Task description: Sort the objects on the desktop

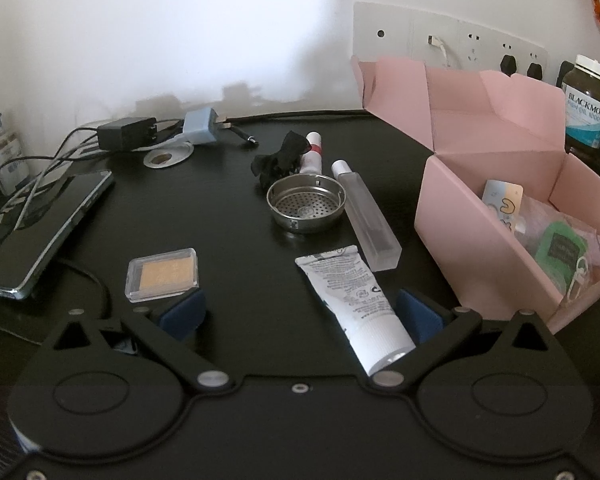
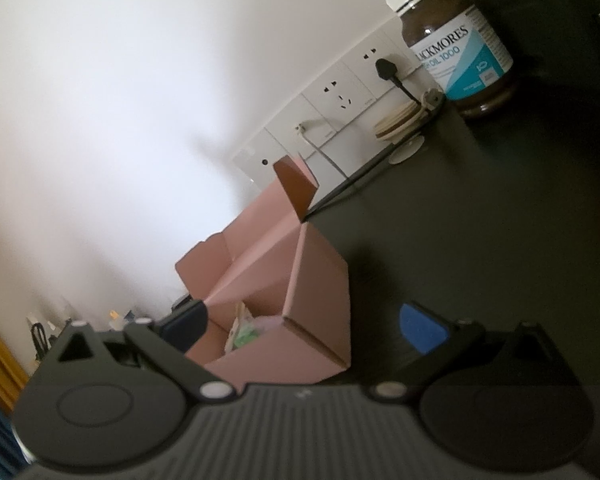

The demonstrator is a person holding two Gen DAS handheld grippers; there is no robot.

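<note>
Nearest in the left wrist view, the left gripper [image 1: 300, 312] is seen with its jaws spread wide and nothing held. A white squeeze tube [image 1: 350, 300] lies flat on the black desk [image 1: 228, 208], its capped end just inside the right-hand blue pad [image 1: 418, 316]. The tube is judged light, soft-walled and somewhat slippery; the firm cap shoulder would likely be the surest place to be gripped, since the body may dent. Left of it, a small clear compact case [image 1: 163, 274] rests flat, probably rigid but brittle.

Further out, a frosted square bottle [image 1: 366, 216] lies beside a perforated metal strainer [image 1: 306, 208], with a black hair bow [image 1: 280, 158] and a red-banded tube [image 1: 314, 152] behind. A tablet [image 1: 48, 232] and chargers with tangled cables [image 1: 32, 168] are set to the left.

On the right, a pink open box [image 1: 460, 220] already holds packets. In the right wrist view, the right gripper [image 2: 300, 324] is spread open and empty above that box, with a brown supplement bottle [image 2: 456, 44] far behind.
</note>
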